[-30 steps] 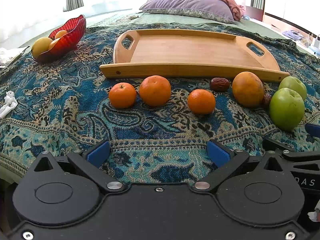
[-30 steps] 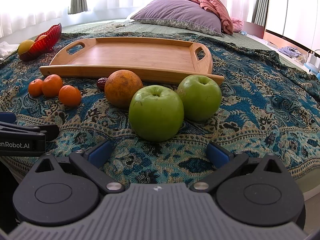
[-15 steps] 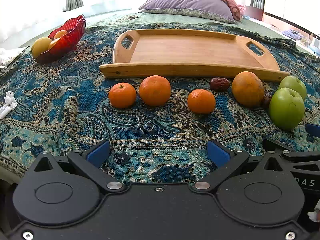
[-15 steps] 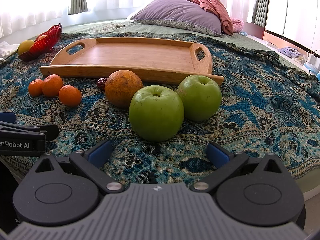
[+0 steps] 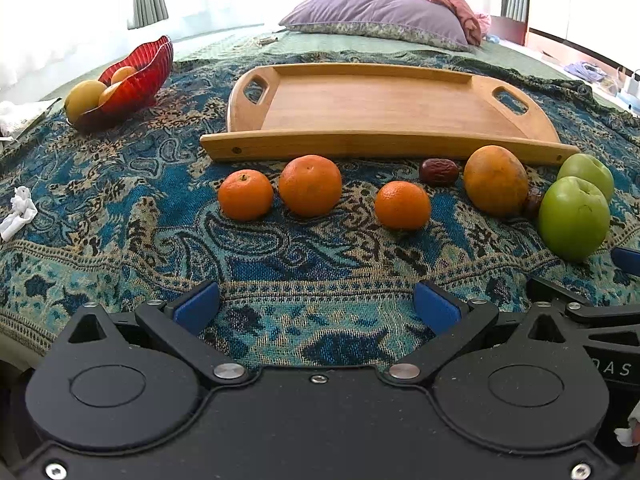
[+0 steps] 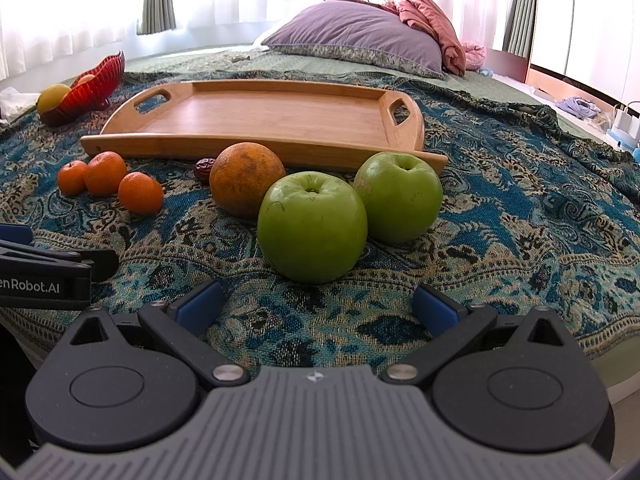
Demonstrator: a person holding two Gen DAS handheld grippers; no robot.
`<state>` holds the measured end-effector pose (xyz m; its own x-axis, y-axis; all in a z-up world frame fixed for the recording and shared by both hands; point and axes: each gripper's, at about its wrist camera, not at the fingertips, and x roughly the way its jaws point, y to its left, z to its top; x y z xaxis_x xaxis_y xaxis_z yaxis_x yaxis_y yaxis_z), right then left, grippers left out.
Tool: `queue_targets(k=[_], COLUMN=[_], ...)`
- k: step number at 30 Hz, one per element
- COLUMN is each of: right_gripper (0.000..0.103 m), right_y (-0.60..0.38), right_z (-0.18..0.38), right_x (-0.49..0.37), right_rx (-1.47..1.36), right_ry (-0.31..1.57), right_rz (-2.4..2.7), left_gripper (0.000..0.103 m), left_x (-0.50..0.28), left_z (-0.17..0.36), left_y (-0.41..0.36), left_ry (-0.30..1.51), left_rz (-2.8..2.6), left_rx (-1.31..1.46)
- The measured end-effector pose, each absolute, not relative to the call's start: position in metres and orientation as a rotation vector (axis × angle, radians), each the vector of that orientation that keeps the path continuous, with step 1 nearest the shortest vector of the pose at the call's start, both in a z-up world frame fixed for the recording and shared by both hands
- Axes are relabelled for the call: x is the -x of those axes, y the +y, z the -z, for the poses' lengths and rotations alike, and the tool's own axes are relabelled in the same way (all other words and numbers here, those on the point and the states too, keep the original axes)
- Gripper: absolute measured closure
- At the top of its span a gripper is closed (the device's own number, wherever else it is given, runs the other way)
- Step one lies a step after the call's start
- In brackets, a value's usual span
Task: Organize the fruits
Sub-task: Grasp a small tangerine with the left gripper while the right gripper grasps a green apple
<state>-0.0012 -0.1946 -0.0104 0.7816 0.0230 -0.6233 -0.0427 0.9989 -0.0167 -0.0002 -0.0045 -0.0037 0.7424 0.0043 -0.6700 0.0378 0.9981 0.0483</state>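
Two hand-held grippers hover low over a bed covered by a blue paisley blanket (image 5: 120,216). The left gripper (image 5: 316,306) has its blue-padded fingers spread wide with nothing between them; the right gripper (image 6: 316,306) is likewise spread and holds nothing. From the left gripper, three small mandarins lie in a loose row: one (image 5: 245,195) at 11 o'clock, a bigger one (image 5: 310,185) just beside it at 12, a third (image 5: 402,205) at 1 o'clock. Farther toward 2 o'clock sit a dark date (image 5: 439,171), a dull large orange (image 5: 495,181) and two green apples (image 5: 573,218). From the right gripper, the nearer green apple (image 6: 312,227) sits at 12 o'clock, touching the second apple (image 6: 398,197). Behind the fruit lies a wooden tray (image 6: 260,92) with cut-out handles. At 10 o'clock, well apart, a red bowl (image 5: 138,80) holds yellowish fruit. A purple pillow (image 6: 352,36) rests at the far end.
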Motion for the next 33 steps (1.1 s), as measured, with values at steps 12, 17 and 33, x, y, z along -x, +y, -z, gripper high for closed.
queue_targets(k=[12,17,33], right_gripper=[0.005,0.020,0.039], right_y=[-0.195,-0.191,-0.191], right_z=[0.009,0.001,-0.004], right_x=[0.016,0.024,0.012], right_rx=[0.028,0.041,0.016], right_ry=[0.600,0.535,0.449], right_rz=[-0.042,-0.059,-0.035], left_gripper=[0.002,0.011,0.058], left_x=[0.017,0.022,-0.012], left_z=[0.005,-0.015,-0.018], left_y=[-0.004,-0.003,-0.023], left_ry=[0.641,0.553,0.596], left_rz=[0.031,0.096,0.235], left_rx=[-0.061,-0.024,-0.023])
